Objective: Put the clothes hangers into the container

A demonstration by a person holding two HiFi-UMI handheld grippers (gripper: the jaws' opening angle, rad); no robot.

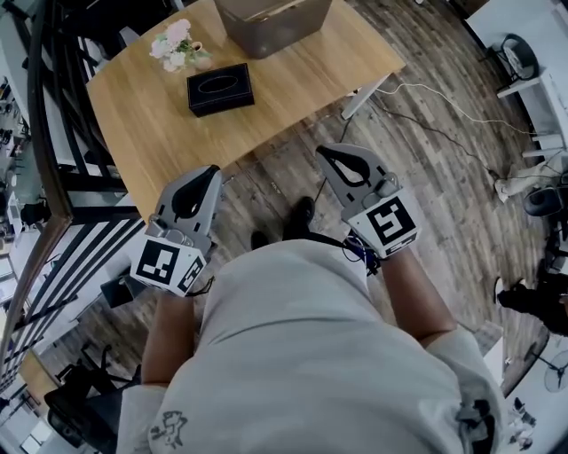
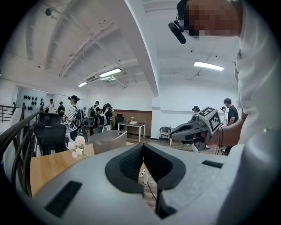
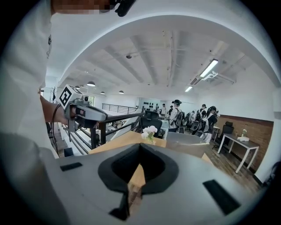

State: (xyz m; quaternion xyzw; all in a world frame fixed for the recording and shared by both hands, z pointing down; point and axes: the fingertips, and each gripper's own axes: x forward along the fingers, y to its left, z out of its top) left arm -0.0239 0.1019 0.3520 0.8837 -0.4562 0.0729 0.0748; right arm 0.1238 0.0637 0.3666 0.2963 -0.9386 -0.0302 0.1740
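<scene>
As the person stands short of the table point(image 1: 142, 133), the left gripper point(image 1: 206, 177) and right gripper point(image 1: 335, 158) hang at waist height, each with jaws pressed together on nothing. The container point(image 1: 271, 27) sits at the table's far edge, beyond a tissue box point(image 1: 220, 89) and flowers point(image 1: 177, 44). No hangers show in any view, so I'd judge this the approach. Next, they must be found and one pinched.

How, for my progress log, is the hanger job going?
Done: nothing that shows; the inside of the grey container is barely in view. In hand: nothing; the left hand-held gripper and right hand-held gripper are both shut and empty, short of the wooden table. Left: everything; no hangers are in view.
</scene>
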